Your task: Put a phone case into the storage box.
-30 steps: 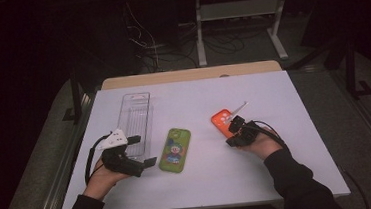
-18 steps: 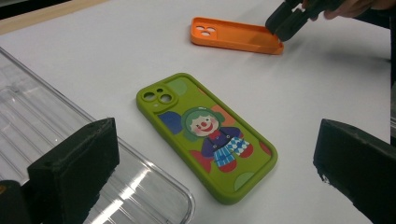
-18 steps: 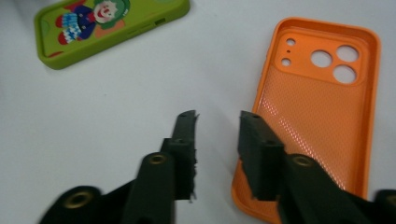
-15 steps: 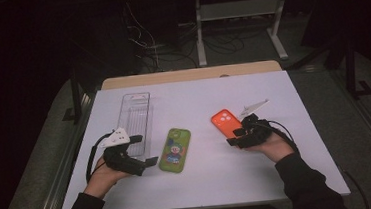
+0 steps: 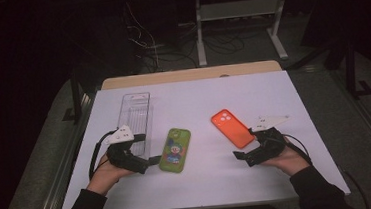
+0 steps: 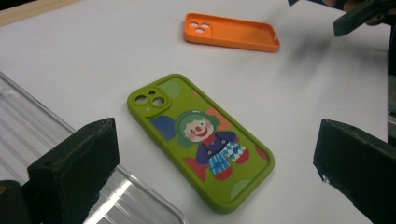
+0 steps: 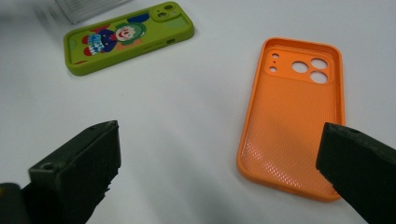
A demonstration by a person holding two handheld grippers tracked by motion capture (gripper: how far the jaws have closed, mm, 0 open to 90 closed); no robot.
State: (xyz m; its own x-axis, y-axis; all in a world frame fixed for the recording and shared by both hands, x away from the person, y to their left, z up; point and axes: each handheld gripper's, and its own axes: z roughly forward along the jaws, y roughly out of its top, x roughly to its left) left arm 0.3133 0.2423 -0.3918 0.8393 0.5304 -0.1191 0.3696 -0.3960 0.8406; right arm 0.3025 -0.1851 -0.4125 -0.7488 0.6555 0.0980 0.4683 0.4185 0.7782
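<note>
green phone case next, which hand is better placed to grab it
Left. The left gripper sits open right beside the green phone case, jaws facing it. The right gripper is open nearer the orange case.

tray: clear ribbed plastic tray [image 5: 137,116], long and narrow, left part of the white table top [image 5: 193,99]
wood strip: pale wooden edge [image 5: 191,75] along table's far side
shelf frame: white metal stand [image 5: 239,17] on floor beyond table
cables: dark tangle [image 5: 144,52] on floor beyond table, left of the stand
</note>
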